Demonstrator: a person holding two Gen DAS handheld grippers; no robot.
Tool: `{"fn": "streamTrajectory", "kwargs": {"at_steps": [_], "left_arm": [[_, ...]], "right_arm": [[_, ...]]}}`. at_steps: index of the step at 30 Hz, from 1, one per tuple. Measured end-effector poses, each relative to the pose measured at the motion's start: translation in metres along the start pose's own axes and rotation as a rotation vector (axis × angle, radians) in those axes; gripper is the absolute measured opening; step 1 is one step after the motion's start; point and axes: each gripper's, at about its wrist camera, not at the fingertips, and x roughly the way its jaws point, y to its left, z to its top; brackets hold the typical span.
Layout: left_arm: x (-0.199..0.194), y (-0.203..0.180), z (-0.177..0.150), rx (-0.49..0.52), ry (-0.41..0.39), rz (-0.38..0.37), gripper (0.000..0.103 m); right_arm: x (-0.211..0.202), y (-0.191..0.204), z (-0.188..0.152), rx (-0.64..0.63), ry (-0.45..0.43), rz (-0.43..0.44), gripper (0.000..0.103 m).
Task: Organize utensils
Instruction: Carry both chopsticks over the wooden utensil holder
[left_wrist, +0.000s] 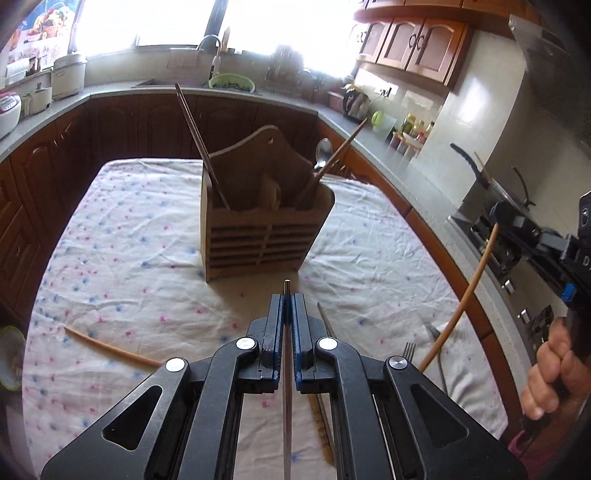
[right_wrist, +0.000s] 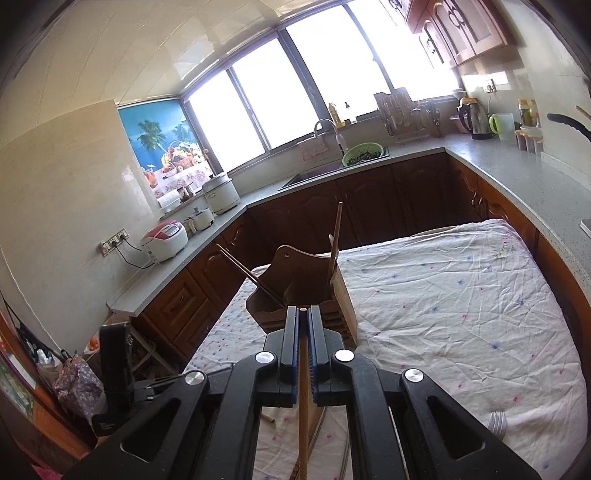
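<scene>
A wooden utensil caddy (left_wrist: 258, 225) stands mid-table and holds dark chopsticks (left_wrist: 199, 144), a metal spoon (left_wrist: 323, 151) and a wooden stick; it also shows in the right wrist view (right_wrist: 306, 295). My left gripper (left_wrist: 287, 295) is shut on a dark chopstick (left_wrist: 287, 387), just in front of the caddy. My right gripper (right_wrist: 303, 310) is shut on a light wooden chopstick (right_wrist: 303, 406) and is above the caddy's near side; in the left wrist view it (left_wrist: 517, 221) is raised at the right with that chopstick (left_wrist: 465, 299) hanging down.
The table has a flowered white cloth (left_wrist: 129, 266). A loose light chopstick (left_wrist: 110, 349), a fork (left_wrist: 410, 349) and other utensils (left_wrist: 325, 321) lie on it near me. Counters with cookers (right_wrist: 166, 240), a sink (right_wrist: 325, 170) and a kettle (right_wrist: 476, 118) surround the table.
</scene>
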Motion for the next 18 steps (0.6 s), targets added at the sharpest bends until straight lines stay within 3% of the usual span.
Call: {"fn": "streamTrajectory", "kwargs": {"at_steps": [5, 18], "left_arm": [[-0.026, 0.006, 0.011, -0.007, -0.061, -0.011, 0.003], [-0.046, 0.011, 0.015, -0.025, -0.108, -0.022, 0.003]], "right_arm": [[0.001, 0.012, 0.003, -0.019, -0.008, 0.013, 0.004], [0.005, 0.028, 0.009, -0.046, -0.018, 0.020, 0.004]]}}
